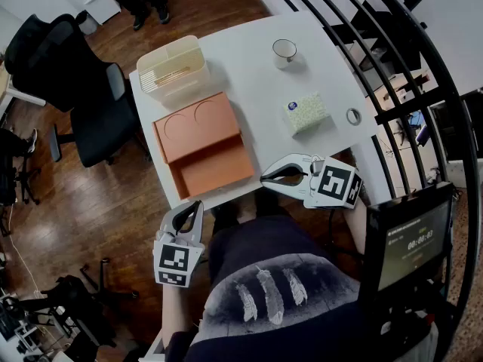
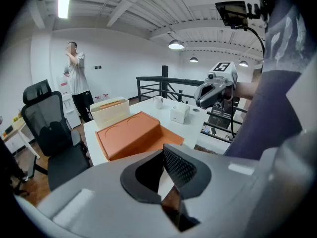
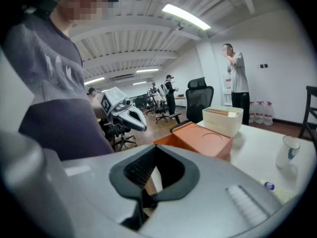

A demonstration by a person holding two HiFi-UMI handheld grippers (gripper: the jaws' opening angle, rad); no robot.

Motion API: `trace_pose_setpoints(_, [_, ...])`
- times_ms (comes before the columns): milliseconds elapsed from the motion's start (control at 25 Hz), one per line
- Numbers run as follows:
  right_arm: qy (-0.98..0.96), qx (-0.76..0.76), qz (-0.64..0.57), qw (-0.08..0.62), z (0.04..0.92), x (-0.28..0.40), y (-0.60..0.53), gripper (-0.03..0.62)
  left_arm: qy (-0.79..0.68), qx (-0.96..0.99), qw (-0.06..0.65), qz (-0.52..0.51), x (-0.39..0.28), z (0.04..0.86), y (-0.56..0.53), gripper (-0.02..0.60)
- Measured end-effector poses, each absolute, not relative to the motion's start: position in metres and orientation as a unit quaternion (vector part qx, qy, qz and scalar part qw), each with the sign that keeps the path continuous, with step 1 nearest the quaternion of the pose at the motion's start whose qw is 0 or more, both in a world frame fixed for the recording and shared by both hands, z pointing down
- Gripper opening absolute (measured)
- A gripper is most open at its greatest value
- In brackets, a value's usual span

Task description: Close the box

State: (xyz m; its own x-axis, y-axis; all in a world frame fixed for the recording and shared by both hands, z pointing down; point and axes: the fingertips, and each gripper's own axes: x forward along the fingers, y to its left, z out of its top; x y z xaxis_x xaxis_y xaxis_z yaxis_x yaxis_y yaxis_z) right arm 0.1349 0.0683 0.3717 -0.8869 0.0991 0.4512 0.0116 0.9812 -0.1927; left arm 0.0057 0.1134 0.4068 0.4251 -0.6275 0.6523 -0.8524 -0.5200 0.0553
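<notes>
An orange box (image 1: pixel 204 145) lies open on the white table (image 1: pixel 249 74). Its lid part with two round marks (image 1: pixel 196 124) is on the far side and its shallow tray (image 1: pixel 215 169) is toward me. It also shows as the orange box (image 2: pixel 131 135) and the orange box (image 3: pixel 205 140). My left gripper (image 1: pixel 198 205) hangs shut and empty off the table's front left corner, apart from the box. My right gripper (image 1: pixel 263 178) is shut and empty at the front edge, tips pointing left just beside the tray's near right corner. Left gripper (image 2: pixel 166 185); right gripper (image 3: pixel 146 192).
A cream plastic bin (image 1: pixel 172 68) stands behind the box. A white cup (image 1: pixel 284 51), a tissue pack (image 1: pixel 306 112) and a tape ring (image 1: pixel 354 116) lie on the right half. A black office chair (image 1: pixel 83 89) is left; a black railing (image 1: pixel 392 66) is right. A person (image 2: pixel 77 78) stands far off.
</notes>
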Motion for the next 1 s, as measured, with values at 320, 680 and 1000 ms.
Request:
trace_pose_setpoints(320, [-0.957,-0.068,0.120,0.256,0.381,0.076,0.081,0.003,-0.446,0.817,0.195,0.307,-0.048,0.411,0.083,0.014])
trace_pose_setpoints(680, [-0.898,-0.131,0.062,0.414,0.433,0.079,0.103,0.003,-0.401,0.828,0.201,0.337,-0.046,0.428,0.085,0.014])
trace_pose_setpoints(1000, [-0.882,-0.093,0.115,0.446,0.485,0.049,0.124,0.002,-0.393,0.825,0.222,0.341,-0.045,0.436,0.099,0.014])
